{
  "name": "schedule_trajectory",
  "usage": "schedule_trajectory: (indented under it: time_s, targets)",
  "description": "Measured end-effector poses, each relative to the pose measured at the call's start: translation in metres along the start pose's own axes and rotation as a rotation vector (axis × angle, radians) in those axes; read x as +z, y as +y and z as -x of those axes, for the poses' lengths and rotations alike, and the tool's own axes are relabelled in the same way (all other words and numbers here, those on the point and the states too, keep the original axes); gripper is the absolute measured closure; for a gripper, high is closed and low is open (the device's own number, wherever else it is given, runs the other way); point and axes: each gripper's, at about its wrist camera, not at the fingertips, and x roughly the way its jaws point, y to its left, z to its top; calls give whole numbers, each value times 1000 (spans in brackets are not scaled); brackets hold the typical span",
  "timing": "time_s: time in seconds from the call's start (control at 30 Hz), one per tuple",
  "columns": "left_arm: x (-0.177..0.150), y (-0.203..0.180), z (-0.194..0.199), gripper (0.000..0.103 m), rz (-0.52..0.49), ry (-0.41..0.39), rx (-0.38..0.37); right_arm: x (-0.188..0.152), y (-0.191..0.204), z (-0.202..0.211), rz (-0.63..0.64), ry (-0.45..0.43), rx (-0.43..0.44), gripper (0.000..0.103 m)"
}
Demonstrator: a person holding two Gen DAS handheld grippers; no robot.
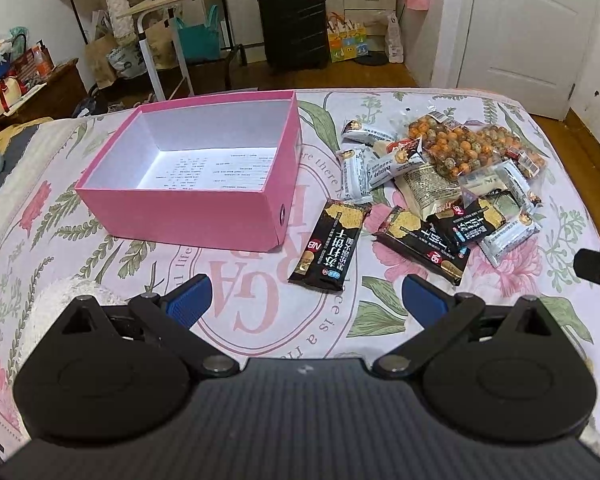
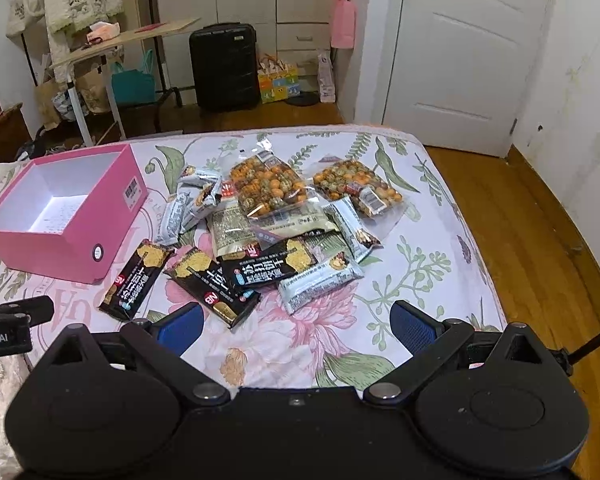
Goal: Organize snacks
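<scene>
We are holding both grippers low over the bed [image 2: 440, 208], facing a loose heap of snacks beside an open pink box [image 1: 188, 208] that is sitting empty on the floral sheet.

What could go wrong, as we judge it: the packets are overlapping, so closing on one black cracker packet in the pile [image 2: 268, 266] may drag or lift a neighbour with it. The two clear bags of coated nuts [image 2: 270, 188] are slick and bulging, and a pinch on the film alone may slip. The mattress is soft, so pressing down to get under a flat packet may sink the sheet and tilt the box. The lone black cracker packet [image 1: 329, 246] lying just beside the box's near corner looks like the easiest first pick.

The left gripper [image 1: 306, 300] is hovering with its jaws spread wide, holding nothing and touching nothing; that lone packet is lying just ahead of them. The right gripper [image 2: 296, 326] is likewise spread wide and empty, with the near edge of the pile just in front of its blue pads [image 2: 412, 326].
</scene>
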Motion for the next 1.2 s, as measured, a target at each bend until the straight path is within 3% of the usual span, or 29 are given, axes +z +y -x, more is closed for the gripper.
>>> schedule_trajectory:
  time_s: [0.3, 1.2]
  targets:
    - [-2, -1, 15, 0, 2, -73, -4, -2, 0, 3, 12, -51, 37, 2]
    - [-5, -1, 7, 0, 15, -24, -31, -12, -7, 4, 14, -93, 28, 2]
